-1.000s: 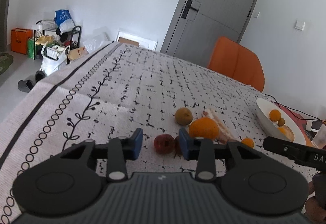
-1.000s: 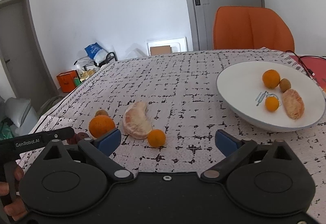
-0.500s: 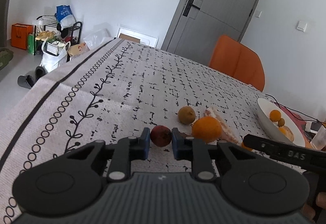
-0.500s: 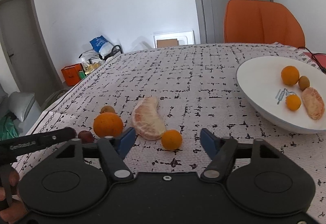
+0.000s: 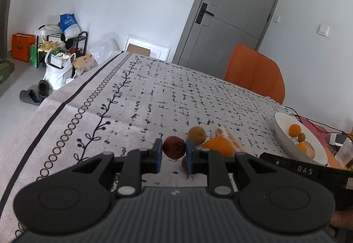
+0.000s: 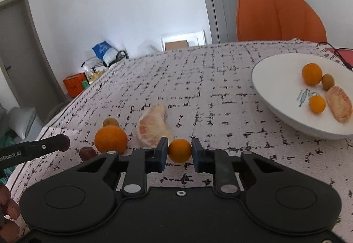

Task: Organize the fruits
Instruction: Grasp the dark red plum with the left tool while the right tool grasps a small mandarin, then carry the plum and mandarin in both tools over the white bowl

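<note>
My left gripper (image 5: pixel 174 151) is shut on a dark red fruit (image 5: pixel 173 146), blue pads pressing both its sides just above the patterned tablecloth (image 5: pixel 154 97). A second dark red fruit (image 5: pixel 184 163) peeks out behind the right finger. In the right wrist view my right gripper (image 6: pixel 179 153) has its jaws closing tight on a small orange (image 6: pixel 179 149), pads touching both sides. Between the grippers lie a large orange (image 6: pixel 111 139), a brownish-green fruit (image 6: pixel 111 122) and a peeled citrus piece (image 6: pixel 152 127). The white bowl (image 6: pixel 275 79) at the right holds several fruits.
An orange chair (image 6: pixel 280 17) stands at the table's far side. A black cable (image 5: pixel 308 120) and a clear glass (image 5: pixel 344 152) lie beyond the bowl. The table's left edge (image 5: pixel 66 106) drops to the floor, where bags and a shoe rack stand.
The left gripper closed on the dark red fruit and holds it. The right gripper went from wide open to shut on the small orange, edging toward it.
</note>
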The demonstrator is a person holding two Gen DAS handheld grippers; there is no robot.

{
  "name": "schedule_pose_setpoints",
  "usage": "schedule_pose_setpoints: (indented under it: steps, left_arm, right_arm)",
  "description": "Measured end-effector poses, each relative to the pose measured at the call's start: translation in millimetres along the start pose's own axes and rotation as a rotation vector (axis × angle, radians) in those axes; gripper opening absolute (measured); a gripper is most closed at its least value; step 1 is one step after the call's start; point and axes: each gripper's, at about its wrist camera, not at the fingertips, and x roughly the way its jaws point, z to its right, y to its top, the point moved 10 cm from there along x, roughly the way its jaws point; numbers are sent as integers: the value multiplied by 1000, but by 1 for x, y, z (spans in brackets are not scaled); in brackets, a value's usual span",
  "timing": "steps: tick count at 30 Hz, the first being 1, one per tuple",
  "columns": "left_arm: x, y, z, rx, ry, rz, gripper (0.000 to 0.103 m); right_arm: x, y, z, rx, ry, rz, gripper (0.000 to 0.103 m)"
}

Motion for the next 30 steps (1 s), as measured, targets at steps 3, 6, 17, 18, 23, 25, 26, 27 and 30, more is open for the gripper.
schedule_pose_setpoints:
  steps: [3,6,17,18,23,25,26,27,30]
  left_arm:
    - [1,2,8,16,-7,1,21]
    - [-1,4,19,37,-18,7,21]
    - [7,5,65,103,-65,4,21]
    - [7,5,69,107,-71,6,21]
    - [9,4,89,133,-89,7,21]
    - [11,4,97,142,-97,6,21]
    - [12,4,101,148,-101,7,21]
    - [12,4,105,155,-105,9,21]
    - [13,4,116,169,-118,10,21]
  right_arm:
    - [-10,3,6,16,10,20,21]
    - [-19,7,14,33,5,38,21]
    - [-50,22,46,81,-14,117,22]
    - [-52,24,49,85,-16,121,22]
    - [-64,28,65,103,-27,147,22]
    - [-67,29,71,109,-31,157,22]
    - [-69,29,75,115,-33,163,22]
    - [-71,30,78,119,-35,167,22]
    - [-75,30,86,129,-44,177,22]
